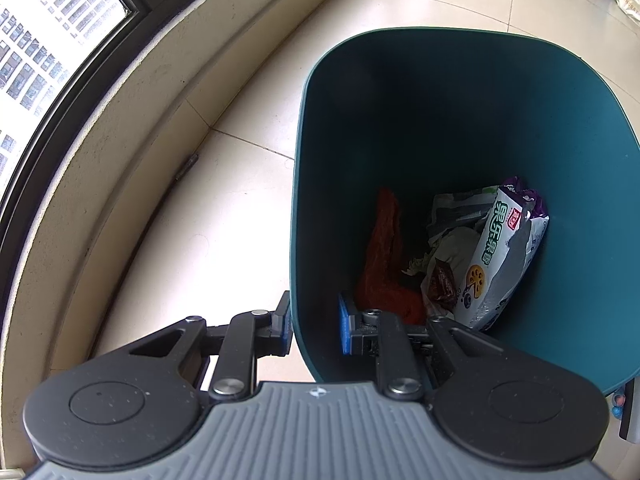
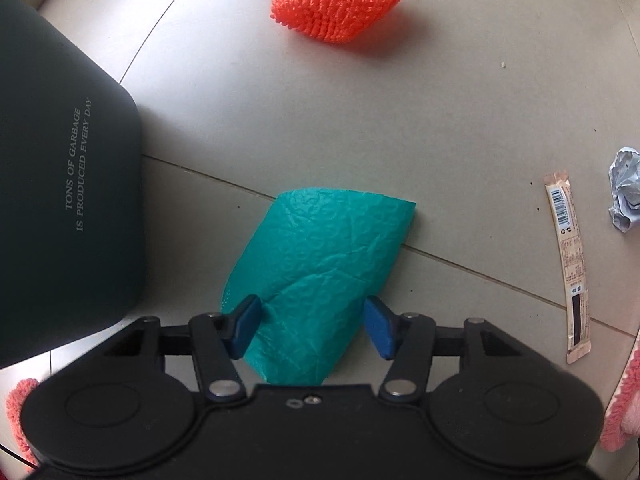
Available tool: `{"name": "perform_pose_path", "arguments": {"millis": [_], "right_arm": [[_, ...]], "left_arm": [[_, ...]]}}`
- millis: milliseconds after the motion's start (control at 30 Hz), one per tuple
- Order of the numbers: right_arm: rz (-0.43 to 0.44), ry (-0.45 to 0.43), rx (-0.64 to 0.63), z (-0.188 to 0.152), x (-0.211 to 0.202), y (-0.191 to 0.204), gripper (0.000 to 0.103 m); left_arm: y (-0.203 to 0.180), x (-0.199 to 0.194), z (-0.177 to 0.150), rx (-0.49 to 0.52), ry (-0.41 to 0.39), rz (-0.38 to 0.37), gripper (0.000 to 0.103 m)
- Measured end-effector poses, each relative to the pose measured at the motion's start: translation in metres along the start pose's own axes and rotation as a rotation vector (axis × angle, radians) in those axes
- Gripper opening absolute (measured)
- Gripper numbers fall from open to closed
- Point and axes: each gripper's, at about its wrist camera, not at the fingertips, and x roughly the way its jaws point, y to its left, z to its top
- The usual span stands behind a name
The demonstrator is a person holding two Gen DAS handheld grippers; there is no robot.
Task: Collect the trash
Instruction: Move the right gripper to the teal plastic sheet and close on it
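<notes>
Teal crinkled plastic bag (image 2: 320,272), flat on floor, between right gripper (image 2: 314,330) jaws, half-open, unpinched. Left gripper (image 1: 314,322) jaws clamp bin (image 1: 580,208) rim. Orange foam net (image 2: 340,0) at twelve o'clock.

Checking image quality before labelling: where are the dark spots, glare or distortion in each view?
Left wrist view: the bin is dark deep inside, the window is washed out, the sill bows from fisheye. Right wrist view: even light, sharp; the orange foam net casts a soft shadow.
</notes>
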Motion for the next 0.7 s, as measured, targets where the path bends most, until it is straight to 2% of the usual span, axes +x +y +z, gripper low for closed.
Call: {"name": "perform_pose_path", "arguments": {"millis": [133,167,233,400,467,500,533,600,667,700], "right_arm": [[0.007,-0.013,-0.001,-0.002,-0.008,-0.006,0.019],[0.007,-0.018,0.0,-0.002,-0.011,-0.006,0.017],[0.009,-0.032,-0.006,-0.002,-0.014,-0.008,0.001],[0.037,-0.062,0.0,-0.002,-0.024,-0.013,0.0],[0.061,-0.048,0.016,-0.001,-0.028,-0.017,0.006],[0.069,-0.04,0.026,0.0,-0.029,-0.019,0.022],[0.077,-0.037,0.043,0.001,-0.028,-0.02,0.031],[0.081,-0.043,0.075,0.002,-0.026,-0.023,0.035],[0.085,-0.029,0.1,0.005,-0.022,-0.026,0.05],[0.093,-0.022,0.118,0.002,-0.022,-0.025,0.064]], "left_arm": [[-0.001,-0.001,0.0,0.002,-0.001,-0.002,0.02],[0.0,-0.001,0.0,0.002,-0.001,-0.001,0.02],[0.0,-0.002,0.0,0.002,-0.003,0.0,0.02],[0.002,-0.003,0.001,-0.009,-0.005,0.001,0.02],[0.001,-0.004,0.001,-0.009,-0.006,-0.001,0.02],[0.001,-0.005,0.001,-0.008,-0.007,-0.001,0.02],[0.001,-0.005,0.001,-0.005,-0.008,0.0,0.02],[0.0,-0.005,0.001,-0.005,-0.007,0.001,0.02],[0.001,-0.005,0.001,-0.007,-0.003,0.003,0.02],[0.001,-0.004,0.001,-0.007,-0.003,0.004,0.02]]}}
